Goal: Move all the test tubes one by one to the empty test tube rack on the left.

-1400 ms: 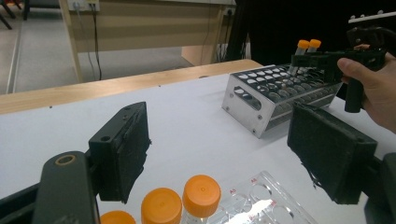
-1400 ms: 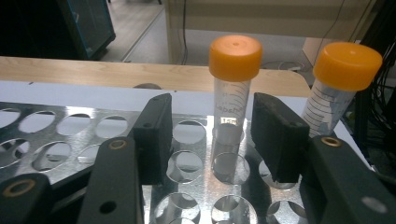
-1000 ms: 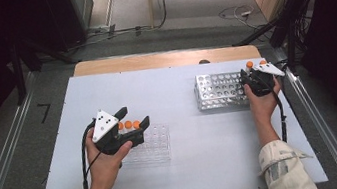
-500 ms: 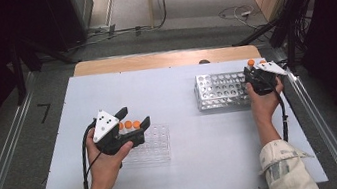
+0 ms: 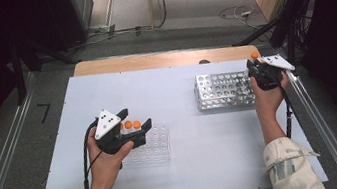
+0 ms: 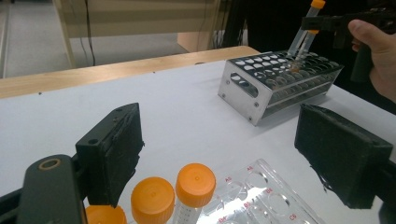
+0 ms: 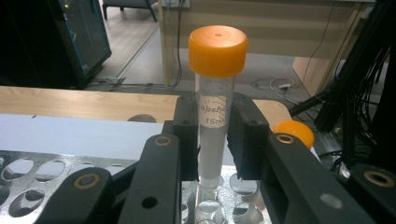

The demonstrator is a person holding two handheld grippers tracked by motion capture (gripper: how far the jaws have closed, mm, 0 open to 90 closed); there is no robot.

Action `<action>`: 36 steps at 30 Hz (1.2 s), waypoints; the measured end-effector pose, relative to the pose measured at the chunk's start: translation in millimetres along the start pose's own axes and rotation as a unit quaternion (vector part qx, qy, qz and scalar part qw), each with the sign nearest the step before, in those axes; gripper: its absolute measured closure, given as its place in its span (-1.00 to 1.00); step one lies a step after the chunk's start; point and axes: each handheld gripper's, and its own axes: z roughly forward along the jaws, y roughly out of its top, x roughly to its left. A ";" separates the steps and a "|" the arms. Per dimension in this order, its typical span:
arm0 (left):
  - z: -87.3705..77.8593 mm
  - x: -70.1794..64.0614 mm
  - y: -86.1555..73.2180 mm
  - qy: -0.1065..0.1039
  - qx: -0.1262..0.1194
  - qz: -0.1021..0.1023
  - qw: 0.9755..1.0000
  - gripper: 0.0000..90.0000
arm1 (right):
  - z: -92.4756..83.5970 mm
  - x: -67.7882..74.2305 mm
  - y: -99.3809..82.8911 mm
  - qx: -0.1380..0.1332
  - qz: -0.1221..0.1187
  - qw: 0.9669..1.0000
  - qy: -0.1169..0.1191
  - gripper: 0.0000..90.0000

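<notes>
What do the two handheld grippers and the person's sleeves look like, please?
Both the left gripper and the right gripper are black, with flat rectangular padded jaws, a pale three-cornered plate with dark dots on top and a trailing black cable. The sleeves are pale, with faint printed markings.

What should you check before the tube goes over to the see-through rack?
1. Right gripper shut on the orange-capped tube: ok.
2. Tube upright between the pads: ok.
3. Tube tip out of the metal rack: cannot tell; it sits right at the holes.
4. Free holes in the clear rack: ok.
5. Left gripper open, holding nothing, beside three capped tubes: ok.
6. Bare table between the two racks: ok.
</notes>
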 end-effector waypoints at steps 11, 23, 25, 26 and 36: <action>0.6 -4.6 4.0 -0.002 -0.002 0.004 1.000 -0.65 | -26.7 7.4 15.5 -0.019 0.001 0.999 0.046 0.61; 10.4 -16.2 10.8 -0.010 -0.003 0.010 1.000 -0.64 | -55.5 47.6 5.2 -0.006 -0.026 0.991 0.129 0.61; 10.8 -16.5 12.4 -0.010 -0.009 0.007 1.000 -0.64 | -61.4 54.4 6.4 -0.008 -0.031 0.989 0.142 0.61; 11.2 -16.8 13.1 -0.010 -0.009 0.008 1.000 -0.64 | -64.1 57.7 7.0 -0.010 -0.036 0.988 0.148 0.61; 23.4 -24.3 21.6 -0.018 -0.012 0.013 1.000 -0.64 | -75.8 90.4 -2.2 -0.003 -0.058 0.978 0.201 0.61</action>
